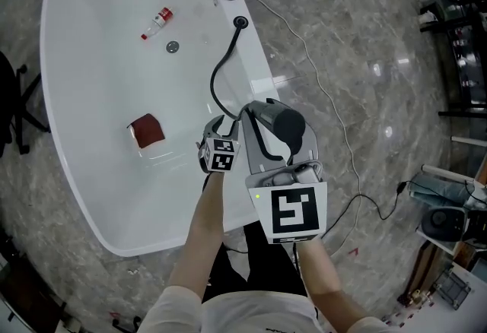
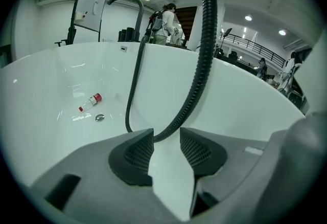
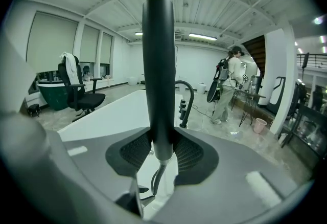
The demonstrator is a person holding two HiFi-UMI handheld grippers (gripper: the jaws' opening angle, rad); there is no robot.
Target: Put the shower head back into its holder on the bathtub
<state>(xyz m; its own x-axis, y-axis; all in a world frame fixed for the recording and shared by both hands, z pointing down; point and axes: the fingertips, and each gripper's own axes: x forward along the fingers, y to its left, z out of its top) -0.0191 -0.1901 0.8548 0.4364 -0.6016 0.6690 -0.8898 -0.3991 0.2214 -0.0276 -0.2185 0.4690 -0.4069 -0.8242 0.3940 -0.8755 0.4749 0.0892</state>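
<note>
The black, stick-shaped shower head (image 3: 158, 64) is not yet in its place. The right tongs (image 3: 159, 147) are closed on its lower end, and it stands nearly upright between their ribbed pads. Its black flexible hose (image 1: 216, 84) runs from there forward in a curve, just beyond the tips of the left tongs (image 2: 166, 138). These stand wide apart and grip nothing, and the hose does not seem to touch their pads. The holder (image 1: 240, 21), a small black ring in the rim of the white oval bathtub (image 1: 84, 96), lies well ahead of both tongs, and the hose goes down into it. I judge that the picking up is done. What is left is to carry the head forward to the ring, lower it in and let go, while the loose hose follows. Ahead and to the left of the left tongs, on the tub floor, lies a small clear bottle with a red cap (image 1: 157, 22), near the round metal drain (image 1: 173, 46).
</note>
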